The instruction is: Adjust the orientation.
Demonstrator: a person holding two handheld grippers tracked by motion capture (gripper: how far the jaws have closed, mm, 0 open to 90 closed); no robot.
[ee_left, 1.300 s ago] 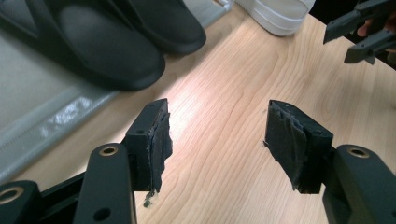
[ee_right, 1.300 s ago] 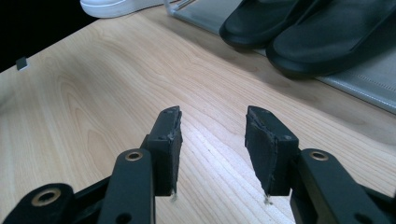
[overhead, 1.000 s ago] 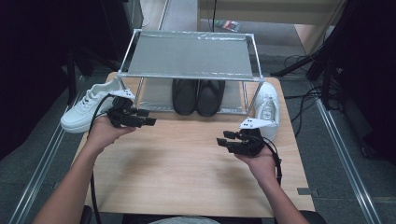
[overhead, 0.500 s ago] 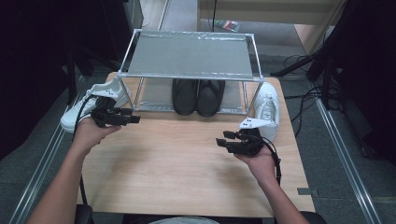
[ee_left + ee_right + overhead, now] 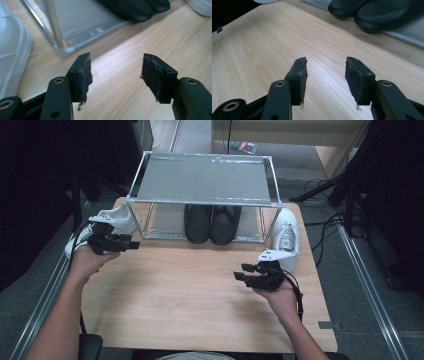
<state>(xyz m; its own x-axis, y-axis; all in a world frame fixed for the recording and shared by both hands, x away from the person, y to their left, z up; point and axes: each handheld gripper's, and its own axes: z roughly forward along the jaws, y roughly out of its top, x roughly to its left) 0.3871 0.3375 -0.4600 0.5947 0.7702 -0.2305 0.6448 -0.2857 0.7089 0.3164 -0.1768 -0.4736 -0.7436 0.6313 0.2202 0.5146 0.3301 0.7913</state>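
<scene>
A pale wooden worktop [image 5: 200,305] carries a metal rack [image 5: 202,180] at its far edge, black shoes [image 5: 211,222] under it. One white shoe [image 5: 107,222] lies at the far left corner, another [image 5: 286,232] at the far right. The left gripper [image 5: 131,244] sits beside the left shoe, jaws apart and empty; the right gripper [image 5: 241,272] too. Swinging toward that shoe, the left could knock the rack's leg [image 5: 53,25] or push the shoe off the edge.
</scene>
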